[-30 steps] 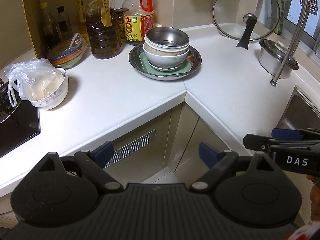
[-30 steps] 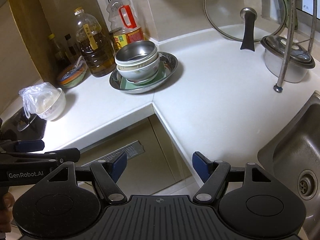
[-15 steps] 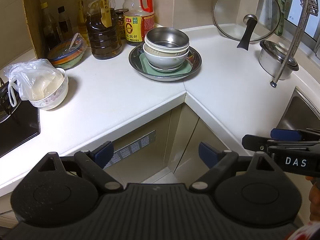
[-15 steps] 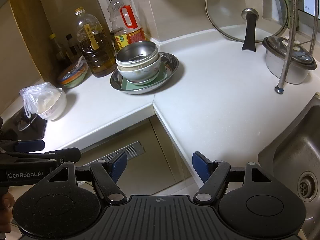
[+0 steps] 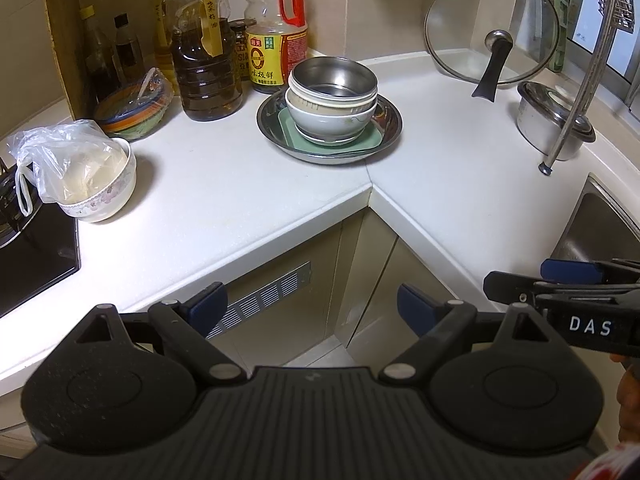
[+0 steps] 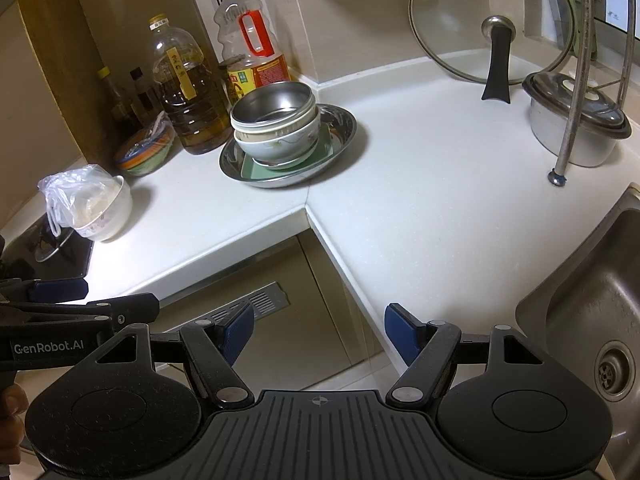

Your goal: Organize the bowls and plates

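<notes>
Steel bowl [image 5: 334, 79] nests on two ceramic bowls [image 5: 331, 118] on a green plate [image 5: 294, 130] in the steel dish [image 5: 390, 120], well ahead of your left tool [image 5: 311, 306] and right tool [image 6: 319, 330], both gaping empty off the bench [image 5: 240, 184] edge, so the stack looks already sorted.

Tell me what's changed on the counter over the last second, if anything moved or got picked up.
Nothing visibly changed. Both the left gripper and the right gripper hang open and empty in front of the counter, and the stack of bowls sits untouched on the metal plate.
</notes>
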{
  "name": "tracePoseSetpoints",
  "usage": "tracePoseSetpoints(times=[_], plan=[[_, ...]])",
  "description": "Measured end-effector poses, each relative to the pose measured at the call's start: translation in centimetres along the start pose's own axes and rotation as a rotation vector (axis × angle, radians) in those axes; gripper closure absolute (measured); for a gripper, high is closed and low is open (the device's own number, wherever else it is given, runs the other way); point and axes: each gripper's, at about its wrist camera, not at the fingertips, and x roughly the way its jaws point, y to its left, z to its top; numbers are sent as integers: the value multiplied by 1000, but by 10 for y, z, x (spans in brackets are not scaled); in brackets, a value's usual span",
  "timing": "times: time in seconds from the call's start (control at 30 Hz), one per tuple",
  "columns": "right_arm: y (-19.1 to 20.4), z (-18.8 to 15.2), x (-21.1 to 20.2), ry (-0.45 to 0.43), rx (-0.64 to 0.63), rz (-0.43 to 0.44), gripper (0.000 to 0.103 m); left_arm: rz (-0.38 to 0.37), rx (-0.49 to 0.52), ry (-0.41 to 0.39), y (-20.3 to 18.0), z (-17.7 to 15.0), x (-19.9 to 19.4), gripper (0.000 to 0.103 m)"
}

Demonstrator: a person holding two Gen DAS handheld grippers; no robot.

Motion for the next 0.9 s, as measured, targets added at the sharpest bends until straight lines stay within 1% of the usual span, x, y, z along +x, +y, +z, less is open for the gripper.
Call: tracePoseSetpoints(times=[0.9], plan=[[-1,-2,-2,-2,-1,3,31,-2,1,-6,1,2,-2,12]])
